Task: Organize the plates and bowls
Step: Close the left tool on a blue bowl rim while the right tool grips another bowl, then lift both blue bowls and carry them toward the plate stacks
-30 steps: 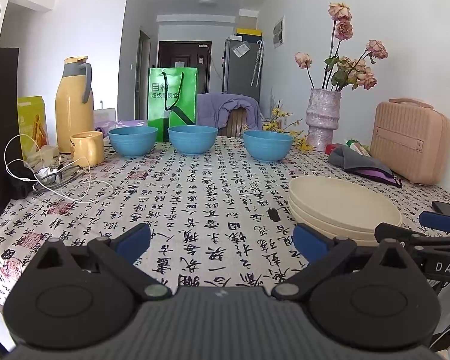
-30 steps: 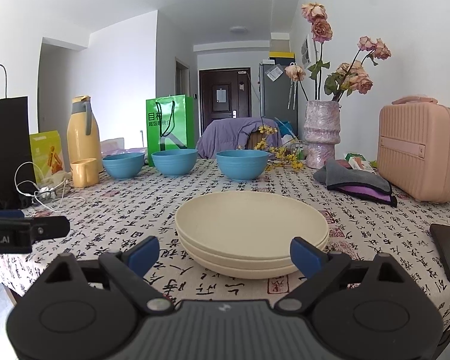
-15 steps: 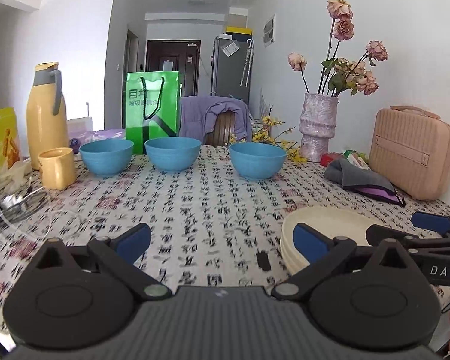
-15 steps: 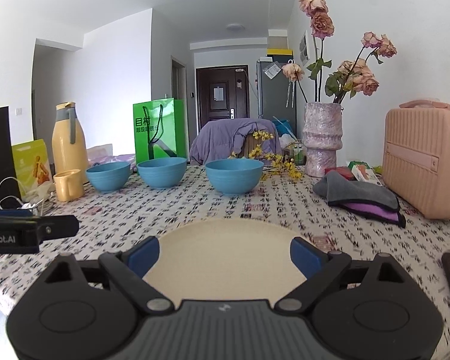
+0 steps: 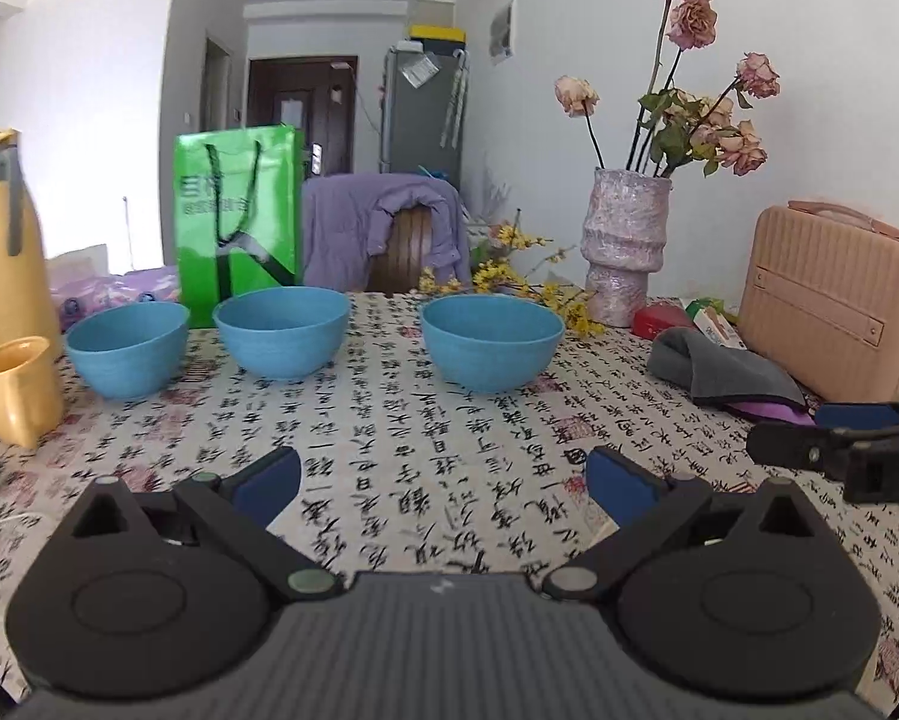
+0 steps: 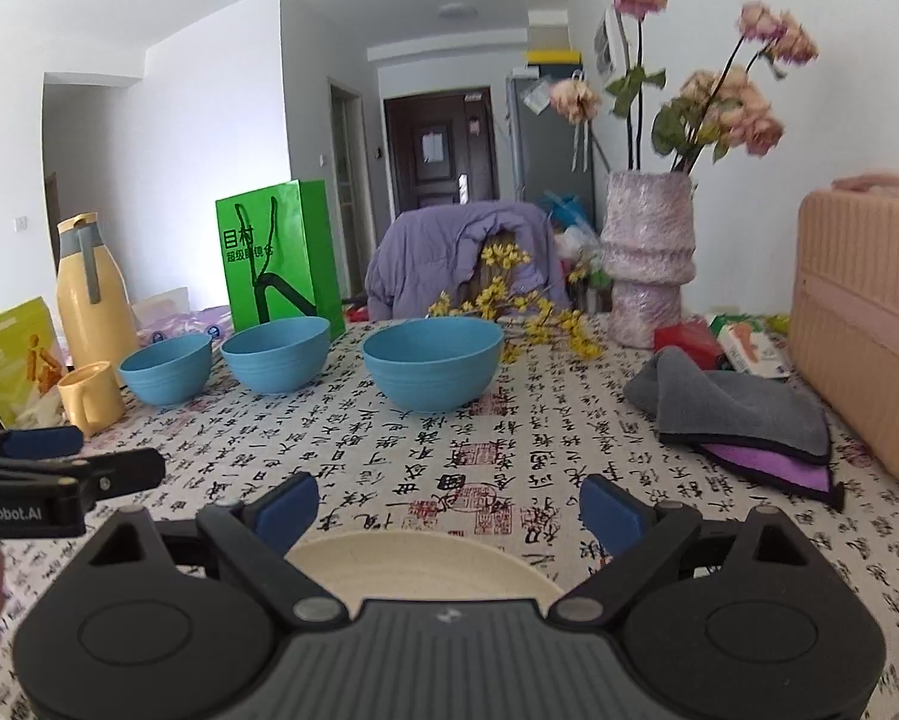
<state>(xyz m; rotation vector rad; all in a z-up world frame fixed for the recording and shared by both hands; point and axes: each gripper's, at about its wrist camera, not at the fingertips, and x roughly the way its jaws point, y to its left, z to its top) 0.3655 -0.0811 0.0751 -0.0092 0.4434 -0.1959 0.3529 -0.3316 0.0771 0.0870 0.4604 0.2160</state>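
Both tongs spread apart, gripping nothing: right tongs (image 6: 449,507) over cream plate (image 6: 419,564) lying flat near worktop (image 6: 569,450) edge, three blue bowls (image 5: 493,341) upright in far left-right row, left tongs (image 5: 443,480) alongside.

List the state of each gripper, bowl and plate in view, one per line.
left gripper: open, empty, above the tablecloth.
right gripper: open, fingers either side of the cream plate, not closed on it.
cream plate: flat on the table, mostly hidden.
left blue bowl: upright, looks empty.
middle blue bowl: upright, interior hidden.
right blue bowl: upright, looks empty.
yellow cup: upright.
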